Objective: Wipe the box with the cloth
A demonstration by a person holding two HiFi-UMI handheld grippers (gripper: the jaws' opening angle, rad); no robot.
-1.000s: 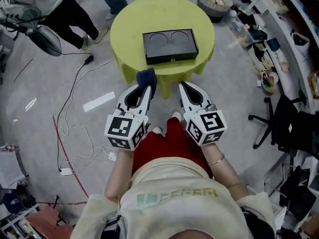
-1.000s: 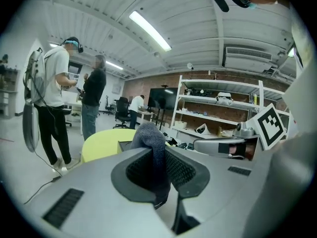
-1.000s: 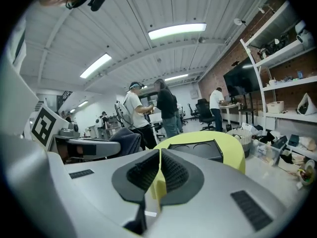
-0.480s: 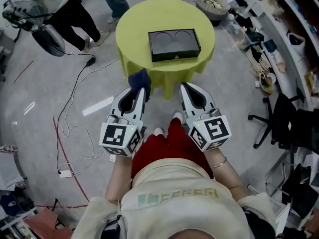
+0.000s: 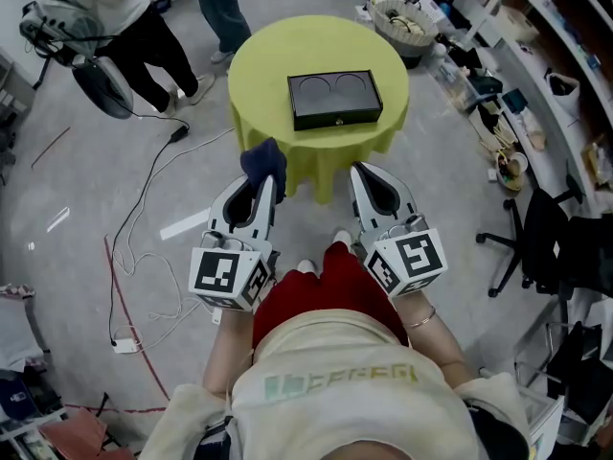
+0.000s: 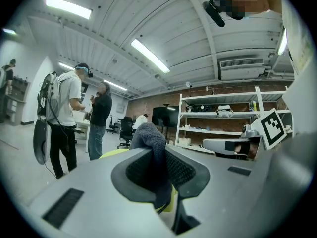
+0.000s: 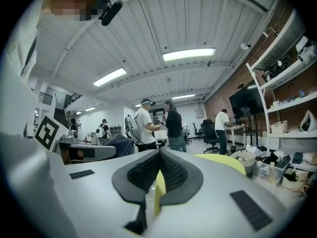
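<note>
Left gripper (image 5: 261, 182) shifted leftward, jaws clamping one cloth (image 5: 264, 158), one box (image 5: 335, 99)

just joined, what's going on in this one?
A person stands before a round yellow-green table with a gripper in each hand. The left gripper is shut on a dark blue cloth. The right gripper is shut with nothing in it. A black box lies on the table, ahead of both grippers. Neither gripper touches the box, so wiping has not begun.
</note>
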